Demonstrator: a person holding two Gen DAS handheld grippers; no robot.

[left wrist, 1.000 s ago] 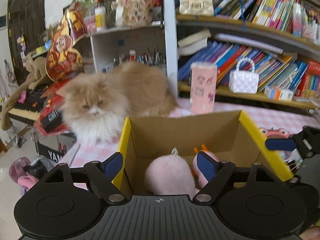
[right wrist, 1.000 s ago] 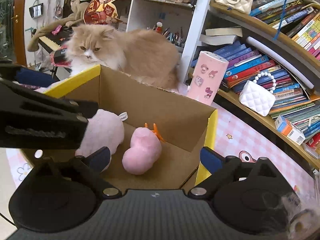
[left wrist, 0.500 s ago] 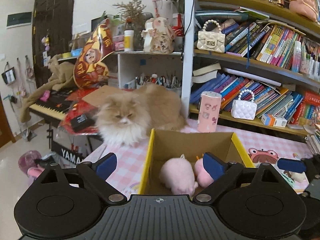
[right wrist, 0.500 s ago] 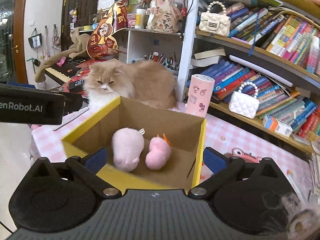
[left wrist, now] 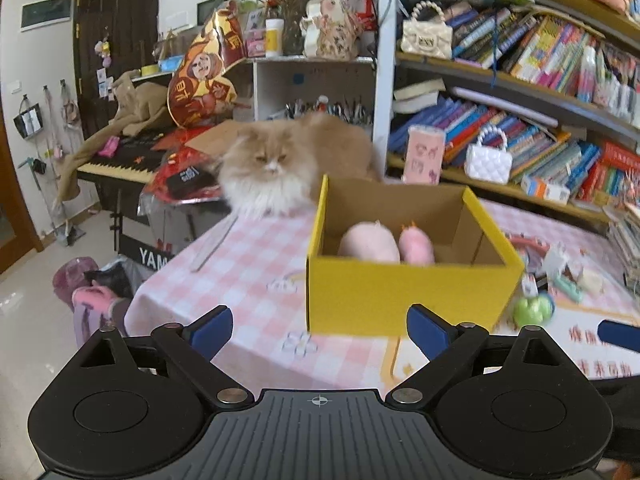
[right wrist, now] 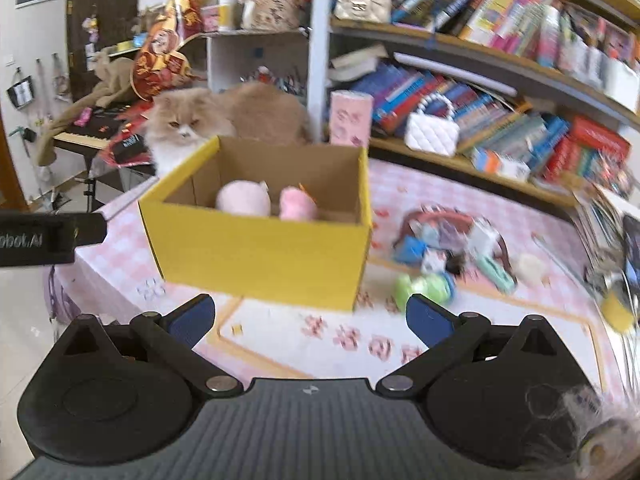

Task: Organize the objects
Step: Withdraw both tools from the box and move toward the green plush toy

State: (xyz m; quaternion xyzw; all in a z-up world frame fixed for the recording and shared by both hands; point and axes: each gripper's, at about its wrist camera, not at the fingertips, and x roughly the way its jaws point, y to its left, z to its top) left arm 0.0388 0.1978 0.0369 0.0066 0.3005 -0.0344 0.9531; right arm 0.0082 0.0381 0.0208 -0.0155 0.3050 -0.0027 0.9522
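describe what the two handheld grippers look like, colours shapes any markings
Both match: the left gripper and right gripper each have a black ribbed body, two round black discs, angled black link arms with silver pivot pins, and blue pads on the fingertips. A small crosshair mark sits on the left body. Seen side-on from the right wrist view, the left unit carries white lettering ending "obot.AI".

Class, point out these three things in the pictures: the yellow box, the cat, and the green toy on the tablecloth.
yellow box (right wrist: 260, 256), right wrist view, on its yellow front wall.
cat (left wrist: 272, 160), left wrist view, on its face.
green toy (right wrist: 424, 285), right wrist view, on its blurred green body.
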